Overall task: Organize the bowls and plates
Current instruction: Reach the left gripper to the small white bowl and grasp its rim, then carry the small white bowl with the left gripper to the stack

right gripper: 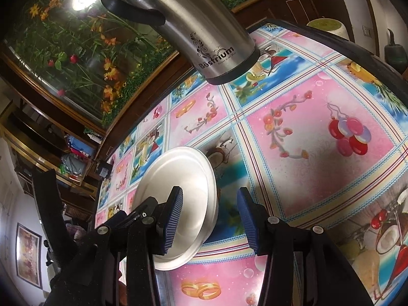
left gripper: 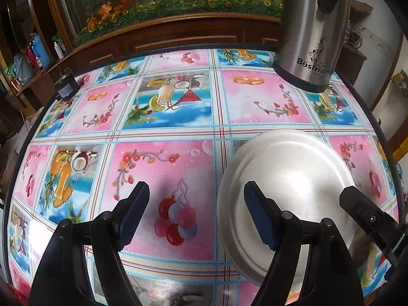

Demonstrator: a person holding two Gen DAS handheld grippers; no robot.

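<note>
round table [left gripper: 178, 127] under a glossy cloth of pink and blue squares printed with fruit, flowers and balloons; behind it a wooden cabinet [left gripper: 178, 33] fronted with glass and artificial flowers. near the far edge a steel thermos flask [left gripper: 313, 30], upright, black at base and handle. on the cloth, a single steel plate [left gripper: 285, 178], lying upside down, well apart from the flask. left gripper [left gripper: 196, 214] above the table with fingers wide apart, nothing between them, its right finger over the plate's left side. right gripper [right gripper: 210, 219] with fingers apart as well, left finger over the plate, right finger beyond the rim over bare cloth; cannot tell whether either pad touches the metal.
</note>
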